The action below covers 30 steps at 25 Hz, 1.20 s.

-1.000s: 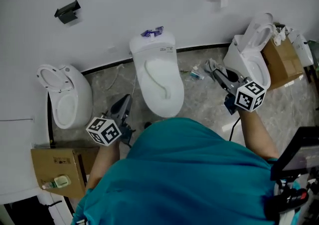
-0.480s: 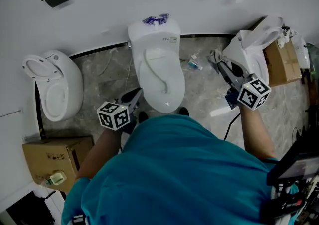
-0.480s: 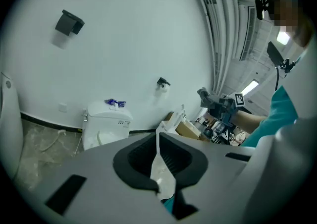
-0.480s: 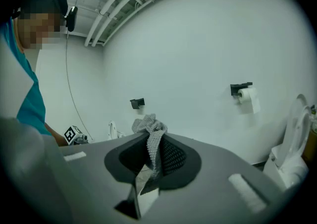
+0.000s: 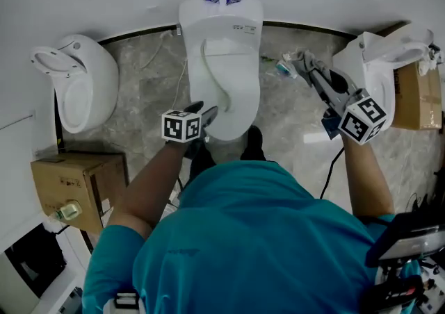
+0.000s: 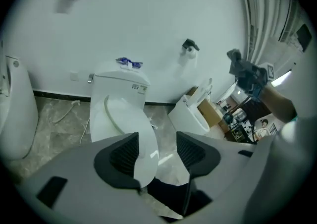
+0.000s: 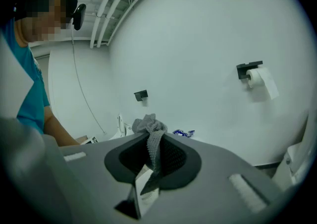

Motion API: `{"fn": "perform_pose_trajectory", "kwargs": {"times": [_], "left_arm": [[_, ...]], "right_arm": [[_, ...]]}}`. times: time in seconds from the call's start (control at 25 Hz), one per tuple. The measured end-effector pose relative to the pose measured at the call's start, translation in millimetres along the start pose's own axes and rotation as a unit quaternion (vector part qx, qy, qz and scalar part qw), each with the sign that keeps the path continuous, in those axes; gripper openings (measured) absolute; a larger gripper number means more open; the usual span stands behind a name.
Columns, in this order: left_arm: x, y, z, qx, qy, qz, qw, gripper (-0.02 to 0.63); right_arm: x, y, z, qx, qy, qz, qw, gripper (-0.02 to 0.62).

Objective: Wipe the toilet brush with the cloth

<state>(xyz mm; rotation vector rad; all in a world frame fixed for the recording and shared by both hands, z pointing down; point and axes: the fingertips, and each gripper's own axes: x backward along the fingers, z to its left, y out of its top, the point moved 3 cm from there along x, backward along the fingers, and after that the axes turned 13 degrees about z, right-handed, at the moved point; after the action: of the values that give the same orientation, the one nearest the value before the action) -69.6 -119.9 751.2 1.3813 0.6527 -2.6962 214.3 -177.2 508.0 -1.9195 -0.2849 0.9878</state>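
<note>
My right gripper (image 5: 311,69) is shut on a crumpled grey cloth (image 5: 295,60), held over the floor between the middle toilet (image 5: 222,48) and the right one. In the right gripper view the cloth (image 7: 149,126) bunches up between the closed pads of the gripper (image 7: 153,156). My left gripper (image 5: 208,112) hovers at the front rim of the middle toilet. Its jaws are opening with nothing between them, and through the gap of the gripper (image 6: 157,151) the bowl (image 6: 121,119) shows. I can make out no toilet brush in any view.
A second toilet (image 5: 73,90) stands at the left and a third (image 5: 379,62) at the right. Cardboard boxes sit at the lower left (image 5: 76,187) and far right (image 5: 417,97). A small blue-white item (image 5: 281,67) lies on the floor. A paper roll holder (image 7: 257,75) hangs on the wall.
My left gripper has swung from beside the middle toilet to its front rim and its jaws have parted. The right gripper has drifted a little with the cloth still in it.
</note>
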Motion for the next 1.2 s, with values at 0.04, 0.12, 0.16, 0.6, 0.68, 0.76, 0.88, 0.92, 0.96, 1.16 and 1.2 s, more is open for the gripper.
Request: {"fn": "perform_pose_trajectory", "kwargs": {"times": [0.04, 0.12, 0.16, 0.6, 0.68, 0.76, 0.88, 0.92, 0.96, 1.16, 1.2], "left_arm": [[-21.8, -4.2, 2.7, 0.004, 0.004, 0.017, 0.9998, 0.229], [-63.5, -12.0, 8.6, 0.010, 0.014, 0.048, 0.9987, 0.240], [-82.4, -14.8, 12.8, 0.013, 0.023, 0.060, 0.9979, 0.244], [-216.1, -41.9, 57.3, 0.016, 0.112, 0.145, 0.9829, 0.279], [-232.4, -44.6, 62.0, 0.020, 0.119, 0.156, 0.9804, 0.282], [-246.8, -47.5, 66.8, 0.029, 0.128, 0.164, 0.9777, 0.285], [-264.9, -50.4, 75.1, 0.036, 0.150, 0.172, 0.9729, 0.285], [-270.1, -50.8, 77.9, 0.035, 0.158, 0.175, 0.9711, 0.285], [-275.4, -51.4, 80.7, 0.034, 0.166, 0.179, 0.9691, 0.285], [-289.3, -49.0, 81.4, 0.041, 0.193, 0.194, 0.9611, 0.274], [-287.2, -45.2, 85.1, 0.028, 0.214, 0.189, 0.9579, 0.242]], "right_arm": [[-0.8, -4.8, -6.7, 0.002, 0.002, 0.003, 1.000, 0.046], [-0.7, -17.2, -20.4, -0.001, 0.003, 0.008, 1.000, 0.046], [-0.4, -24.4, -27.8, -0.005, 0.002, 0.010, 1.000, 0.046], [21.5, -127.0, -80.3, -0.082, -0.019, 0.047, 0.995, 0.046], [26.1, -140.6, -86.3, -0.093, -0.021, 0.055, 0.994, 0.046], [30.5, -151.3, -92.1, -0.099, -0.022, 0.060, 0.993, 0.046], [35.6, -166.3, -101.2, -0.107, -0.025, 0.067, 0.992, 0.046], [36.7, -170.8, -103.7, -0.110, -0.027, 0.070, 0.991, 0.046], [37.5, -174.9, -105.7, -0.113, -0.028, 0.072, 0.991, 0.046], [40.8, -192.6, -110.3, -0.124, -0.037, 0.083, 0.988, 0.046], [41.6, -195.5, -110.0, -0.127, -0.039, 0.085, 0.988, 0.046]]}}
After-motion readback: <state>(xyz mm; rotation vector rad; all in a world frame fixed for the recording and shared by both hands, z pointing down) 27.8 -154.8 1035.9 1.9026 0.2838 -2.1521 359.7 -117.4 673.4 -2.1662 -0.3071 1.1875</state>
